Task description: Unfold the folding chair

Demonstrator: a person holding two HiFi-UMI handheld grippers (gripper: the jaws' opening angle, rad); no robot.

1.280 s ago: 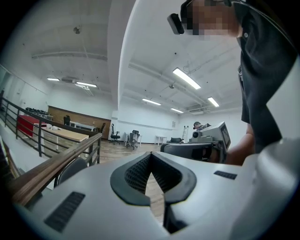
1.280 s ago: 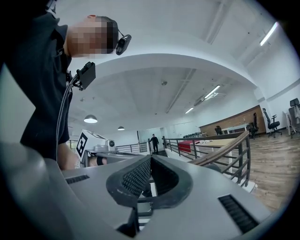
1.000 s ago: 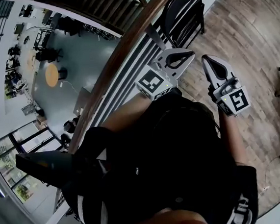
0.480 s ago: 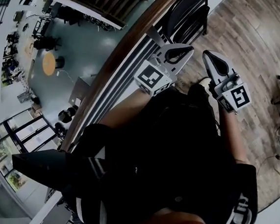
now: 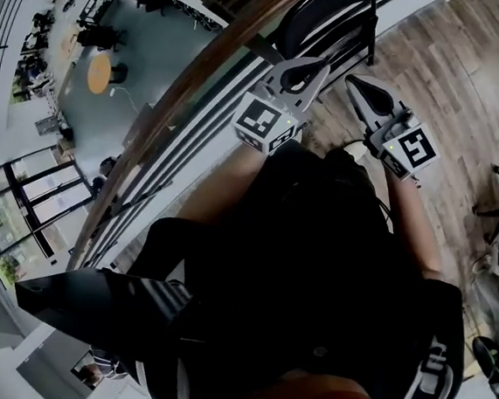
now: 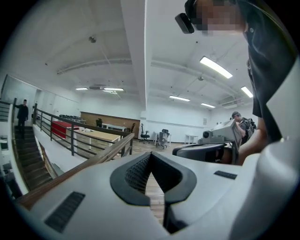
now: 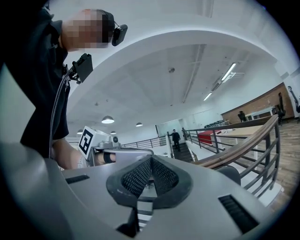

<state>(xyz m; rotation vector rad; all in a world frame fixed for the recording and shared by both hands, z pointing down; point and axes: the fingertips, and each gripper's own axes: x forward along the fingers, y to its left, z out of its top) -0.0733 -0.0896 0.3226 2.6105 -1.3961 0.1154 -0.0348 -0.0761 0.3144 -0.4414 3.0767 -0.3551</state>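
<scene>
We're on the wood floor [image 5: 472,75] side of the railing [image 5: 212,63], and the folding chair [image 5: 330,22] is dead ahead, folded flat and propped against that railing. It seems to stand upright, long axis running up from the floor and flat face lying along the railing.

Both tongs point at it. The left tongs [image 5: 319,65] sit closer to the railing, the right tongs [image 5: 353,80] just beside them, farther from it. From above, the left tip looks a shade nearer the chair, though neither touches it and we can't judge the height gap from this angle. So whichever hand goes in first reaches forward along the railing, not across it.

The tongs are pinched fully together on both sides, with nothing between the pads. We judge they have to spread before they can take a frame edge or the seat.

The head view is the only one that gives us chair, railing and both tongs in one picture. The gripper views give us what it can't: the ribbed pads meeting tip to tip, empty. The right gripper view also catches the left tongs' marker cube [image 7: 89,139] alongside, with the railing sweeping off on the other side. Neither gripper view shows the chair clearly.
</scene>
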